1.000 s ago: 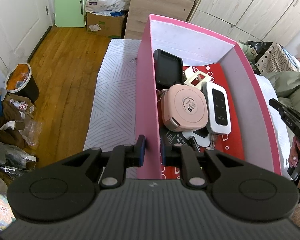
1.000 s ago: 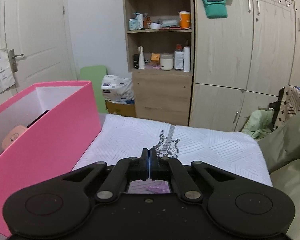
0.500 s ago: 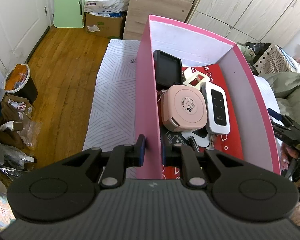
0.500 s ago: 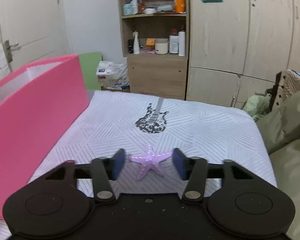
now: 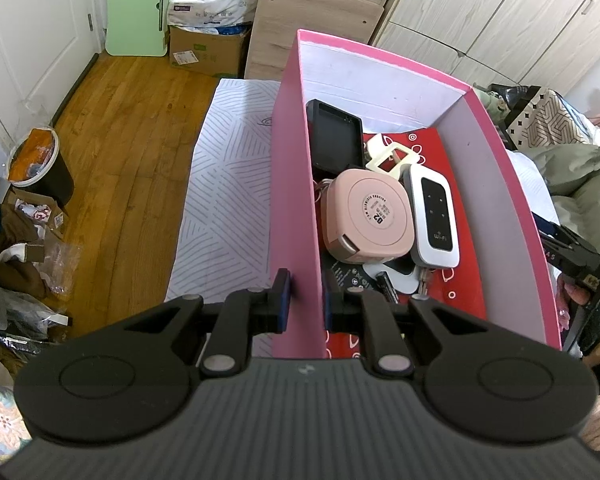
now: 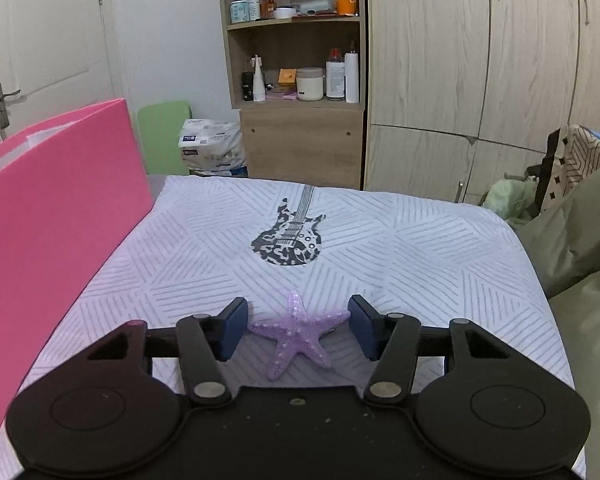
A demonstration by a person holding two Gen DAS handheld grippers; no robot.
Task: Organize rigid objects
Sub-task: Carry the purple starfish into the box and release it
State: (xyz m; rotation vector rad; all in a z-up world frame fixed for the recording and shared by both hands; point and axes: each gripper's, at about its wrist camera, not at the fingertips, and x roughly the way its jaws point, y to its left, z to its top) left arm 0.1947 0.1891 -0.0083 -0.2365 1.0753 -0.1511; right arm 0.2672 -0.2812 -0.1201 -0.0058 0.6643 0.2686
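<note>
While closing from a newly opened spread around the starfish (image 6: 298, 334) with pads not yet touching, finish right gripper (image 6: 298, 330) grasp; keep left gripper (image 5: 305, 300) clamped on box (image 5: 296, 200) wall.

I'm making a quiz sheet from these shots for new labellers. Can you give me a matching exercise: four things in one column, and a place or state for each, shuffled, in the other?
Things:
1. purple starfish
2. Wi-Fi router
3. left claw
4. guitar print

Places or states:
A. clamped on the pink box wall
B. printed on the white cover, beyond the right claw
C. lying inside the pink box beside the round pink case
D. on the white cover between the closing claw pads, not yet gripped

Pairs: 1-D, 2-C, 3-A, 4-B
</note>
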